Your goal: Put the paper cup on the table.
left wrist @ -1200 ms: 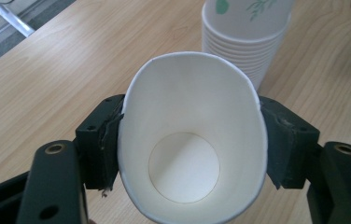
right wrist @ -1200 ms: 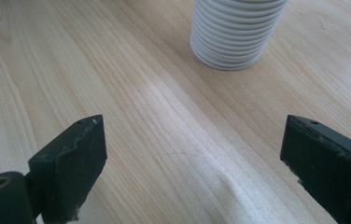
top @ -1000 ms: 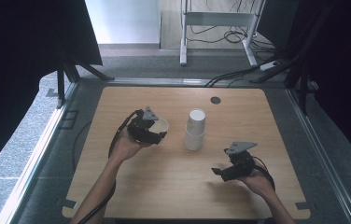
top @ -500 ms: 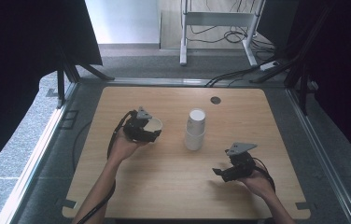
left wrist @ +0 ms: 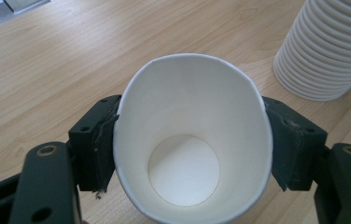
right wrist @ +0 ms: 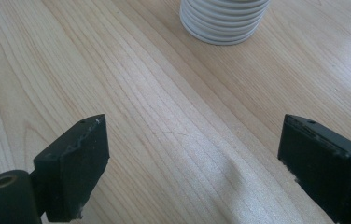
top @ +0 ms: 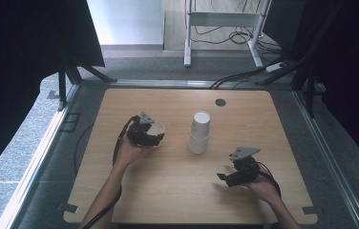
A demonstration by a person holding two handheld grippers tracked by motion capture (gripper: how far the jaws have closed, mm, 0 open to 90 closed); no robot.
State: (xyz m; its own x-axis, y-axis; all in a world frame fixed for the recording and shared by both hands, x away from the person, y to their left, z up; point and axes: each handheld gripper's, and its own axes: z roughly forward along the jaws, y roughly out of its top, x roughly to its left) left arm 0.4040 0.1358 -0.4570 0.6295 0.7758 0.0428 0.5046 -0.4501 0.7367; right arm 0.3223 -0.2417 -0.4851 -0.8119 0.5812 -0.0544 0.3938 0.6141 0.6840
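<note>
Right gripper (top: 221, 177): near edge of table (top: 168, 200), jaws wide apart over bare wood, nothing between them.
Left gripper (top: 160, 138): left of centre, pads pressed on both sides of a cup (left wrist: 192, 140), rim squeezed oval, mouth toward the camera; jaws have just been opening slightly, cup between them.
Stack (top: 199, 133): white cups, upturned, mid-table, just right of the held cup, apart from it.
Grommet (top: 220, 102): dark disc near far edge.

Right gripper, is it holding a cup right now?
No, the right gripper has its jaws standing apart over bare table, with the stack of cups farther off.
</note>
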